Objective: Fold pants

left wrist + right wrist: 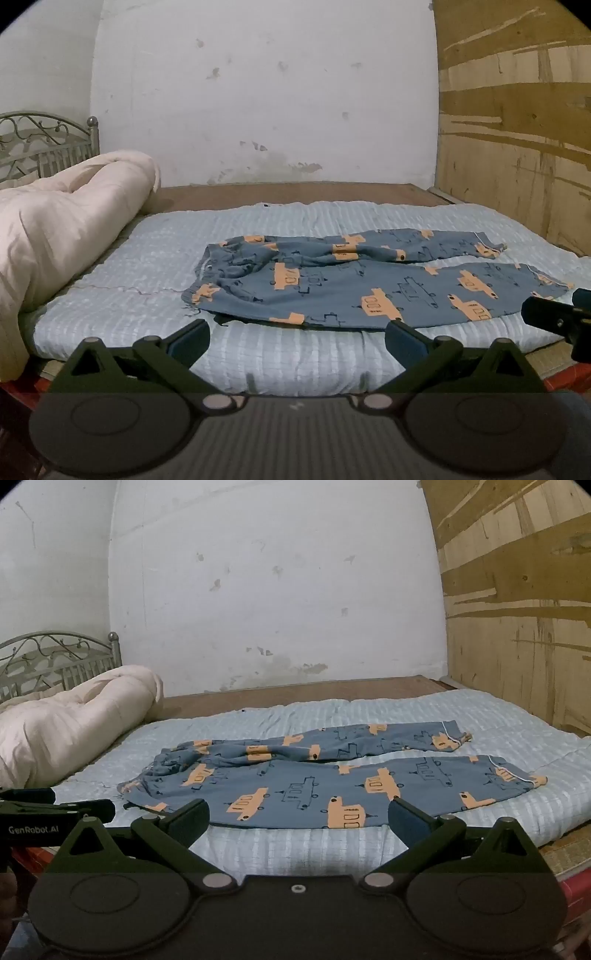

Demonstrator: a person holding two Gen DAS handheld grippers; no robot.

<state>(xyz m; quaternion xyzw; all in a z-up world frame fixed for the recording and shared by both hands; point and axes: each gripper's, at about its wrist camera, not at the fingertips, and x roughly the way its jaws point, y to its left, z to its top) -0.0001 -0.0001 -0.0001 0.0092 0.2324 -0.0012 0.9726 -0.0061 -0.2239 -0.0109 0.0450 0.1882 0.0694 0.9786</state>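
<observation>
Blue pants [347,280] with orange vehicle prints lie spread on the pale blue quilted mattress [147,266], waist to the left, both legs running right. My left gripper [297,332] hovers open at the near edge, just short of the waist hem, nothing between its fingers. In the right wrist view the same pants [314,786] lie ahead, and my right gripper [297,814] stands open over the near leg's lower edge, holding nothing. The other gripper's tip shows at the right edge [554,317] and at the left edge [55,808].
A rolled cream duvet [62,225] lies at the left of the bed before a metal headboard [44,144]. A white wall stands behind and a plywood panel [517,129] closes the right side. Bare brown board [295,192] shows beyond the mattress.
</observation>
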